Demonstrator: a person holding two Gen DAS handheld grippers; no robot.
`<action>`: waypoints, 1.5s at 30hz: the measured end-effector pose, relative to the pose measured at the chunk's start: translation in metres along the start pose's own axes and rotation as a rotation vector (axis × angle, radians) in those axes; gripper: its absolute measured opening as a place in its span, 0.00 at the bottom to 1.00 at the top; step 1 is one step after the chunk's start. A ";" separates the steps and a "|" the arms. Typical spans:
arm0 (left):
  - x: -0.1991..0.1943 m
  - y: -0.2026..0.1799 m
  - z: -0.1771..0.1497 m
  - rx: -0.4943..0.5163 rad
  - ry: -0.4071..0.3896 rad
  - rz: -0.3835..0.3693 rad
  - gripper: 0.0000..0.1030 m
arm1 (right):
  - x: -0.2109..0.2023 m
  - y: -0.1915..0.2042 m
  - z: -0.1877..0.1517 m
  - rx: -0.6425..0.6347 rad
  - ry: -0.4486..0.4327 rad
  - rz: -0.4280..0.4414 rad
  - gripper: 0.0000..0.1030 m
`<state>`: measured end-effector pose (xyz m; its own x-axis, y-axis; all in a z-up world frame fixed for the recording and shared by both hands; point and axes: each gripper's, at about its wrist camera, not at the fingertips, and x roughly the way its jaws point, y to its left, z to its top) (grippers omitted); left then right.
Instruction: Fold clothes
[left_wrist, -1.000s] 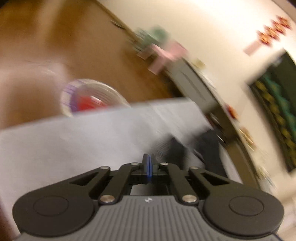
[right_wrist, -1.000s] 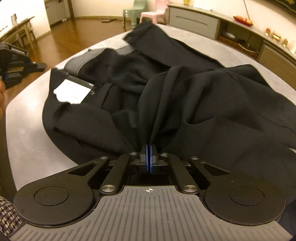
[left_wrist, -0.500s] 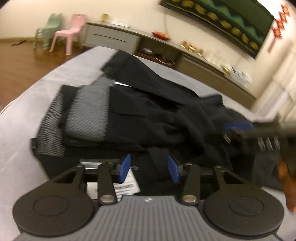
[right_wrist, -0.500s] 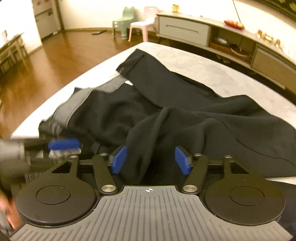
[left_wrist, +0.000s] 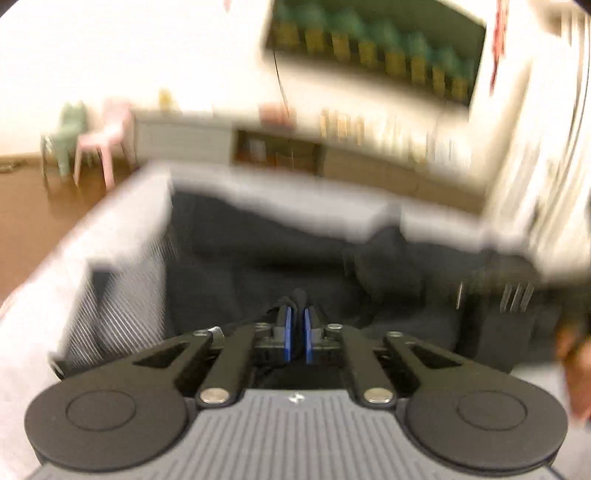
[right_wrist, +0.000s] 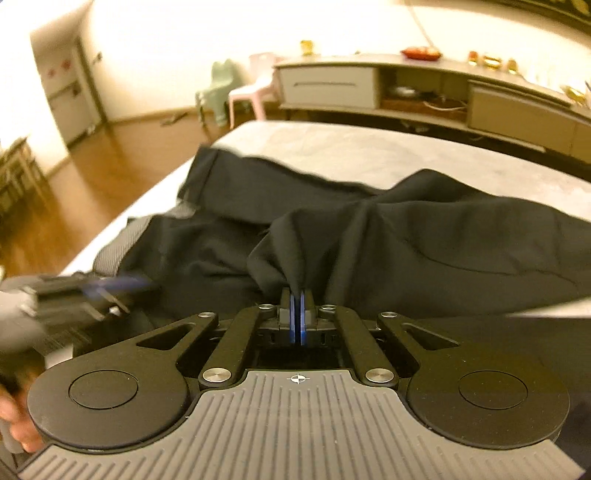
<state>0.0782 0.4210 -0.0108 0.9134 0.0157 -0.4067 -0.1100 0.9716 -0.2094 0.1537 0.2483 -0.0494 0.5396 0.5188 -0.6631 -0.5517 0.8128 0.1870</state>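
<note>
Two grippers pinching soft black cloth trousers, lying rumpled on grey table: left gripper just closing on thick fold, right gripper just closing on thin fold. Probably feeling light, floppy; gripping waistband edges likely working best.

The left wrist view is smeared throughout: the wall picture and low cabinet show no detail. The right claw is a dark streak there (its fingers unreadable). The black garment runs past the right wrist view's edge.
</note>
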 end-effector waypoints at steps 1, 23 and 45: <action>-0.016 0.012 0.004 -0.076 -0.122 0.062 0.07 | -0.003 -0.003 0.000 0.024 -0.011 0.013 0.00; 0.059 0.048 -0.026 -0.328 0.293 0.259 0.55 | -0.162 -0.249 -0.085 0.192 0.011 -0.411 0.82; 0.096 0.079 -0.009 -0.490 0.253 0.442 0.14 | -0.232 -0.443 -0.153 0.331 0.096 -0.720 0.37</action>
<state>0.1534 0.4974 -0.0742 0.6304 0.2712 -0.7274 -0.6672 0.6682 -0.3291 0.1756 -0.2724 -0.0897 0.6260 -0.1764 -0.7596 0.1370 0.9838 -0.1156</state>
